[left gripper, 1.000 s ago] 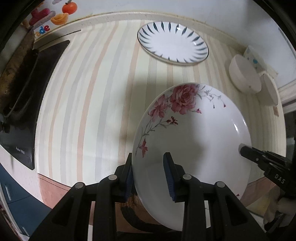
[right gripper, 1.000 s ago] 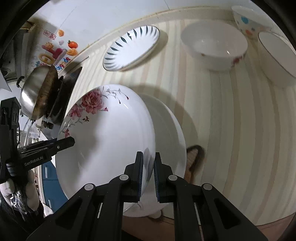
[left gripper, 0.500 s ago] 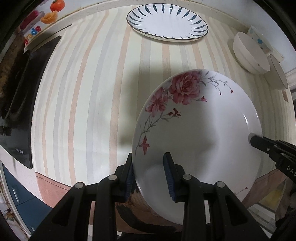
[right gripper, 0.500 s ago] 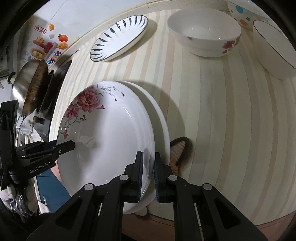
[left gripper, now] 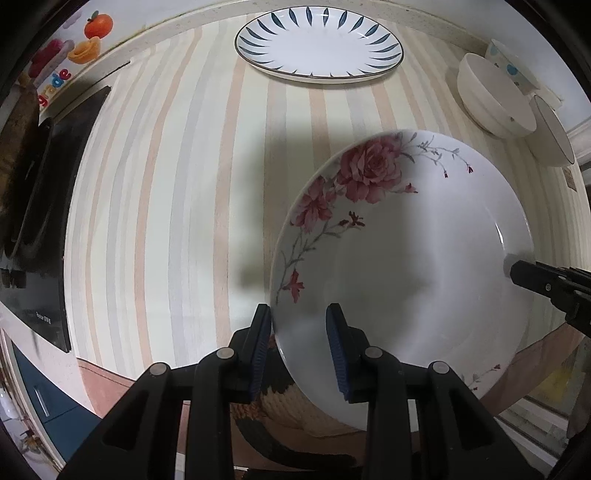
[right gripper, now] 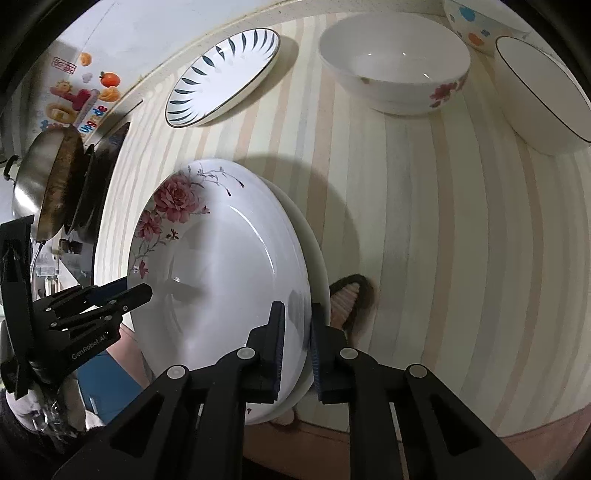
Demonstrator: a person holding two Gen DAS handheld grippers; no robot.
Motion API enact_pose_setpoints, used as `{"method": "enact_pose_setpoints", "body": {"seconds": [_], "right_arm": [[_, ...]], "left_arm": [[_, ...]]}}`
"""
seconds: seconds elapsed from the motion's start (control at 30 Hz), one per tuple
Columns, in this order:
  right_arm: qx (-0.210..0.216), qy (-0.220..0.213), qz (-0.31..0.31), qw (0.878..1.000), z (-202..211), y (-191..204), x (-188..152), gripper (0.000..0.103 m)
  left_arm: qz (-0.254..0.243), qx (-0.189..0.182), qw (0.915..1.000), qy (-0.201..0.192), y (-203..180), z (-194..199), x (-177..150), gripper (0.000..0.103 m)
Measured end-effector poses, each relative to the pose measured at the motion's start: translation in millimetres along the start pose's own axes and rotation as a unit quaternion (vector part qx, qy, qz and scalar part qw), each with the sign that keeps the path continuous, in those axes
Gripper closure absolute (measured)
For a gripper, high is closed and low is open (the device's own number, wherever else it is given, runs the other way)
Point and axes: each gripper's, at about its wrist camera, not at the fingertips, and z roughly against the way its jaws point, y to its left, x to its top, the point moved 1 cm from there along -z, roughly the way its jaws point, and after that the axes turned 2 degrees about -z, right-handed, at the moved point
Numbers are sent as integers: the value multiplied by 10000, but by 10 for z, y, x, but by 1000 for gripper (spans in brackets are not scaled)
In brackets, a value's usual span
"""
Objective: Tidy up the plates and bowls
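A: Plates first. Where is the white round ceramic plate with red rose print (left gripper: 424, 258) now?

B: It is in the air above the striped counter (left gripper: 166, 184), near its front edge, tilted, and both tools hold it. The left gripper (left gripper: 299, 347) has its blue pads around the rim at the plate's 7 o'clock; the gap is moderate, and one pad is on the underside, one on the inside. The right gripper (right gripper: 295, 332) is almost closed and clamps the rim at 5 o'clock in the right wrist view.

A: Only one plate in that clamp?

B: I think two. In the right wrist view a second white rim (right gripper: 314, 251) shows just behind the rose plate, so I judge a stack of two is carried together. I cannot tell if the left gripper takes both.

A: What is left to do?

B: Much, in my judgement. The white oval plate with dark blue leaf strokes (left gripper: 319, 46) lies alone at 12 o'clock of the left view, well apart from the held plates. The white bowl with red flower print (right gripper: 395, 66), the white bowl with thin dark rim (right gripper: 543, 96) and the small bowl with blue and orange dots (right gripper: 476, 26) stand near one another at 1 to 2 o'clock of the right view, side by side, not nested.

A: So the state of work?

B: Early to middle. Plates are partly gathered but not yet set down; bowls seem untouched.
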Motion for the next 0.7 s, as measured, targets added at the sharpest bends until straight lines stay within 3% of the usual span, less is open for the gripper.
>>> {"method": "enact_pose_setpoints", "body": {"seconds": [0.37,0.6,0.7], "right_arm": [[9,225,-293,9993,97,-96,-23,84],[270,-134,-377,9988,436,-14,287,83],[371,-359,-292,9982,533,139,638,71]], "left_arm": [[254,-158,9995,-120,294,177,44,75],[605,-414,9958,-543,527,524,543,71],[704,-462,9944,-644,687,478,1000,66]]}}
